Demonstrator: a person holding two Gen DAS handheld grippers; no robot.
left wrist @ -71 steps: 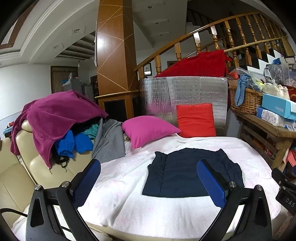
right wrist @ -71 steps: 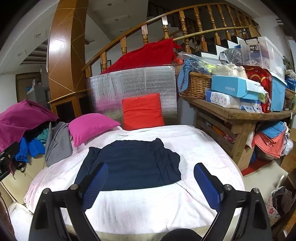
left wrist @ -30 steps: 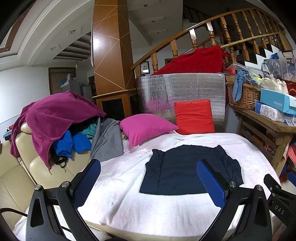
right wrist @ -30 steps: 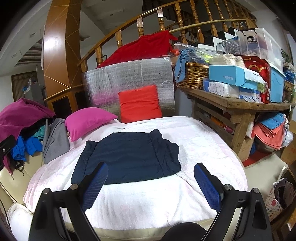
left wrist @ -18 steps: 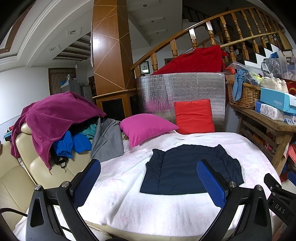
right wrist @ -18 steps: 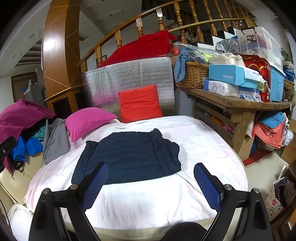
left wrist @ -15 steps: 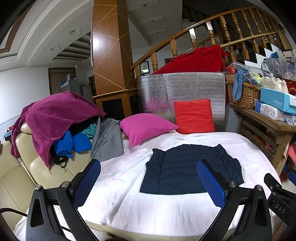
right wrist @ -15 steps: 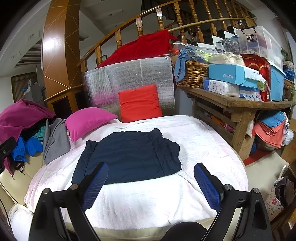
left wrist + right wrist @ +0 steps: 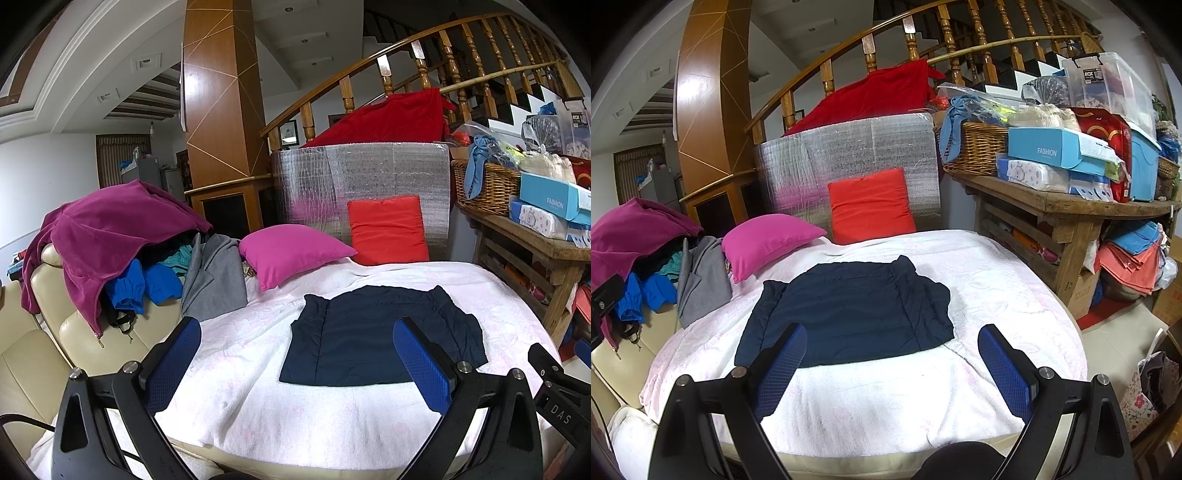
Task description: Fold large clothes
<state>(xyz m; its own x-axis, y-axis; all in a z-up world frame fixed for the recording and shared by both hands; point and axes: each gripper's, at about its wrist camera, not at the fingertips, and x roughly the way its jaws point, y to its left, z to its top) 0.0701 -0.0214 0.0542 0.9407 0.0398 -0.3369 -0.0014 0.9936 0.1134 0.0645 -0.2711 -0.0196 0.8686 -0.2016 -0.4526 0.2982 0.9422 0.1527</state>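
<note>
A dark navy garment (image 9: 376, 339) (image 9: 849, 314) lies flat as a folded rectangle on the white, pink-patterned cover (image 9: 295, 424) (image 9: 886, 406) of a round surface. Both grippers hover well short of it, above the near edge. My left gripper (image 9: 295, 365) is open, its blue pads wide apart with nothing between them. My right gripper (image 9: 892, 365) is open too and holds nothing. A pile of other clothes (image 9: 110, 236) (image 9: 635, 243), topped by a magenta fleece, rests on the cream sofa at the left.
A magenta cushion (image 9: 291, 251) and a red cushion (image 9: 386, 229) lie at the far side against a silver foil panel (image 9: 849, 158). A wooden table (image 9: 1063, 206) with a basket and boxes stands at the right. The right gripper's body (image 9: 561, 398) shows in the left wrist view.
Both views have shifted only slightly; the navy garment sits a little nearer and lower in view than 2.4 s ago. Both grippers stay open and empty.
</note>
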